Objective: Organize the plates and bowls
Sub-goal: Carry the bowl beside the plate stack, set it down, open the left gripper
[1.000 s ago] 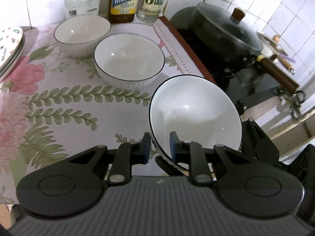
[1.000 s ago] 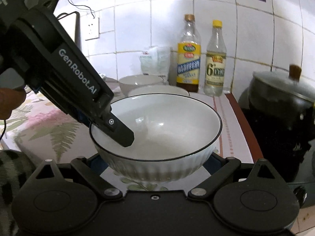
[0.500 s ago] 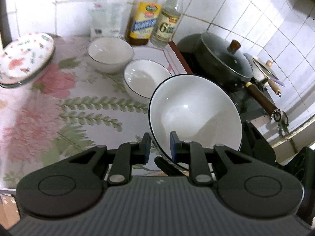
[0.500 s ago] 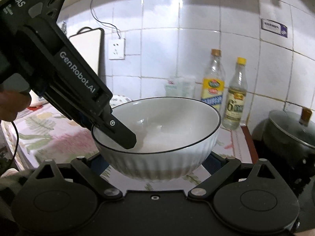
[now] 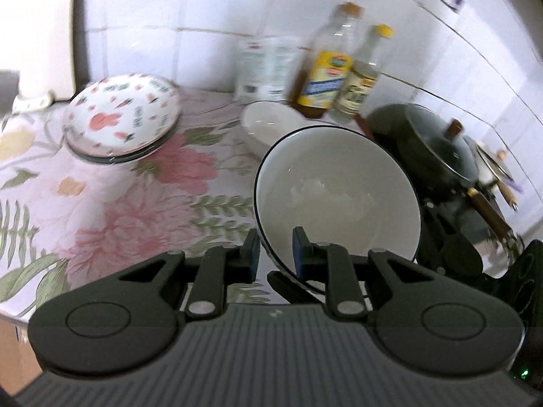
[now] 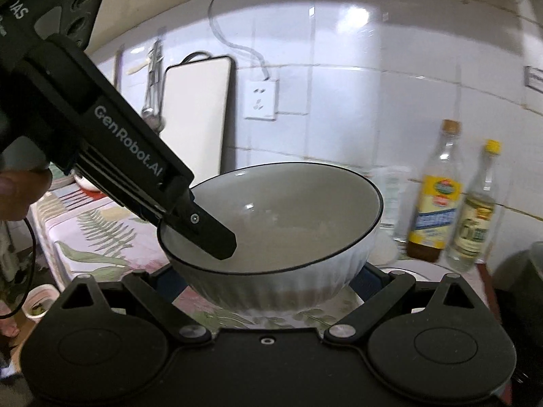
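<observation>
A white bowl with a dark rim [image 5: 336, 200] hangs above the floral tablecloth. My left gripper [image 5: 275, 254] is shut on its near rim. In the right wrist view the same bowl [image 6: 271, 234] sits between the wide-spread fingers of my right gripper [image 6: 268, 271], which holds its ribbed sides; the fingertips are hidden behind it. The left gripper [image 6: 200, 227] clamps the rim from the left there. Another white bowl [image 5: 268, 125] stands on the table behind. A stack of flower-patterned plates [image 5: 122, 118] lies at the far left.
Two bottles [image 5: 325, 74] and a plastic bag [image 5: 264, 68] stand against the tiled wall. A dark lidded pot [image 5: 434, 149] sits on the stove to the right. A white board [image 6: 197, 115] and a wall socket [image 6: 259, 98] are on the wall.
Both grippers have lifted the bowl higher and the views have tilted up toward the wall. The plate stack has come further into the left wrist view.
</observation>
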{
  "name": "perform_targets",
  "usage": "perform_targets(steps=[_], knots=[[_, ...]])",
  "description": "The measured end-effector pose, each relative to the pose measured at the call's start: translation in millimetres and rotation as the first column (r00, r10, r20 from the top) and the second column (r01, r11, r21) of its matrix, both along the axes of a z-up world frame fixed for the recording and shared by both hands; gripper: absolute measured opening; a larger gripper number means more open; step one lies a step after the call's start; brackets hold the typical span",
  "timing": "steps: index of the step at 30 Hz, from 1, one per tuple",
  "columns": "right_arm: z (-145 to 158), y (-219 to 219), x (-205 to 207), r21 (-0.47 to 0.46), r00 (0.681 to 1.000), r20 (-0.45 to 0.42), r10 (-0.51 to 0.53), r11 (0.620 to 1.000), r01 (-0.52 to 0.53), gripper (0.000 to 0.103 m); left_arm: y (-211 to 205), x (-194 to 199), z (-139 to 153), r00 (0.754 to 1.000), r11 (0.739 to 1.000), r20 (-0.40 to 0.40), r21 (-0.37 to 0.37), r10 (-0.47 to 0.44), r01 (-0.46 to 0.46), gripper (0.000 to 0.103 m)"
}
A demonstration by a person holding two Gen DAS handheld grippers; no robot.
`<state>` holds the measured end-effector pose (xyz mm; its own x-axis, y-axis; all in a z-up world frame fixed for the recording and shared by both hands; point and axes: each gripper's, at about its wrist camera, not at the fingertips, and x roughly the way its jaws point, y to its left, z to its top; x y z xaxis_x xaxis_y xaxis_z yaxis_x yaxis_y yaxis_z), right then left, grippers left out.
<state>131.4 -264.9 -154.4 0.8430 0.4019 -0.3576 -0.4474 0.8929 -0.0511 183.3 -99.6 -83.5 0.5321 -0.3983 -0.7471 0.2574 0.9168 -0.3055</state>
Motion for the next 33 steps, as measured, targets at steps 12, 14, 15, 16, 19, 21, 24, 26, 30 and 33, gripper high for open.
perform_targets(steps=[12, 14, 15, 16, 19, 21, 24, 26, 30, 33], knots=[[-36, 45, 67, -0.005, 0.989, -0.124, 0.075, 0.997, -0.077, 0.099, 39, 56, -56, 0.994, 0.996, -0.066, 0.031, 0.091, -0.089, 0.018], [-45, 48, 78, -0.008, 0.984, -0.164, 0.077, 0.997, -0.079, 0.099, 40, 66, -70, 0.99, 0.994, -0.086, 0.036, 0.109, -0.106, 0.018], [-50, 49, 82, -0.017, 0.982, -0.173, 0.082, 0.996, -0.086, 0.099, 41, 70, -75, 0.988, 0.993, -0.1, 0.037, 0.117, -0.114, 0.018], [-55, 50, 85, -0.021, 0.981, -0.175, 0.083, 0.996, -0.088, 0.099, 41, 75, -81, 0.987, 0.992, -0.109, 0.039, 0.122, -0.118, 0.018], [-65, 51, 94, -0.012, 0.977, -0.197, 0.079, 0.996, -0.083, 0.099, 44, 84, -94, 0.983, 0.991, -0.123, 0.034, 0.136, -0.132, 0.018], [-70, 51, 100, -0.001, 0.976, -0.205, 0.074, 0.997, -0.075, 0.099, 43, 89, -100, 0.983, 0.99, -0.116, 0.031, 0.142, -0.14, 0.018], [-78, 51, 108, 0.01, 0.977, -0.205, 0.064, 0.998, -0.063, 0.099, 39, 94, -106, 0.986, 0.989, -0.091, 0.054, 0.141, -0.136, 0.018], [-83, 52, 113, -0.001, 0.975, -0.215, 0.062, 0.998, -0.064, 0.099, 38, 98, -112, 0.984, 0.988, -0.1, 0.064, 0.149, -0.143, 0.018], [-86, 54, 121, -0.017, 0.966, -0.252, 0.06, 0.998, -0.066, 0.099, 36, 99, -117, 0.983, 0.986, -0.095, 0.078, 0.156, -0.148, 0.018], [-86, 57, 123, -0.06, 0.958, -0.284, 0.044, 0.996, -0.064, 0.1, 36, 98, -119, 0.981, 0.985, -0.103, 0.07, 0.162, -0.155, 0.022]])
